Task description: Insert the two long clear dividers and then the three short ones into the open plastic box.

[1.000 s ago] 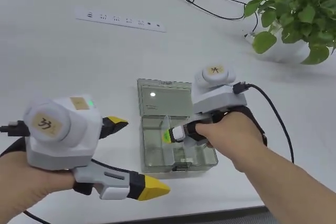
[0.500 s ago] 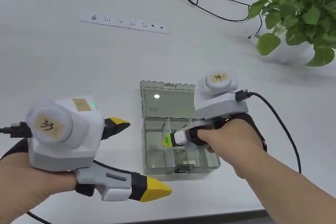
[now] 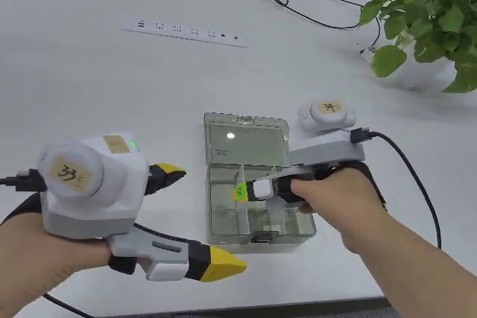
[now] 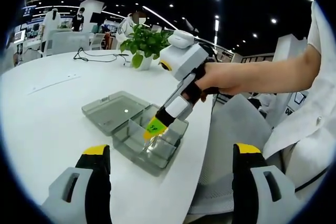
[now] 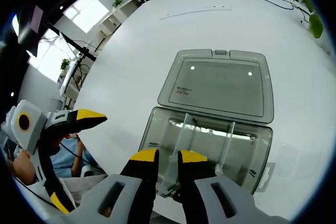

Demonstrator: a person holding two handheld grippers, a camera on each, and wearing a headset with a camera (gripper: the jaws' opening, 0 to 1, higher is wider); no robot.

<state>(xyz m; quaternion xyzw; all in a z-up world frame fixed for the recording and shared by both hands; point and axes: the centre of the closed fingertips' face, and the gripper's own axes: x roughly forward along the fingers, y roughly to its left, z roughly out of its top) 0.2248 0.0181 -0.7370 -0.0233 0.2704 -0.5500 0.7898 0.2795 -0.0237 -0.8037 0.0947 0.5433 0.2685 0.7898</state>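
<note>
The clear plastic box (image 3: 298, 230) lies open on the white table, its lid (image 3: 246, 139) folded flat behind it. Clear dividers (image 5: 227, 145) stand upright inside the base (image 5: 262, 150). My right gripper (image 3: 242, 193) reaches into the left middle of the base. In the right gripper view its yellow-tipped jaws (image 5: 167, 156) stand nearly together with a thin clear divider (image 5: 181, 132) between them. My left gripper (image 3: 197, 217) hovers left of the box, open and empty; in the left gripper view (image 4: 171, 153) it looks at the box (image 4: 131, 129) and the right gripper (image 4: 178, 77).
A white power strip (image 3: 186, 33) lies at the back of the table, a black cable (image 3: 313, 5) coils behind it and a potted plant (image 3: 428, 20) stands at the back right. The table's front edge (image 3: 313, 307) runs just below the box.
My right gripper has tilted lower and flatter over the box, its tips staying in the base. The left gripper holds its place; the head camera has shifted slightly.
</note>
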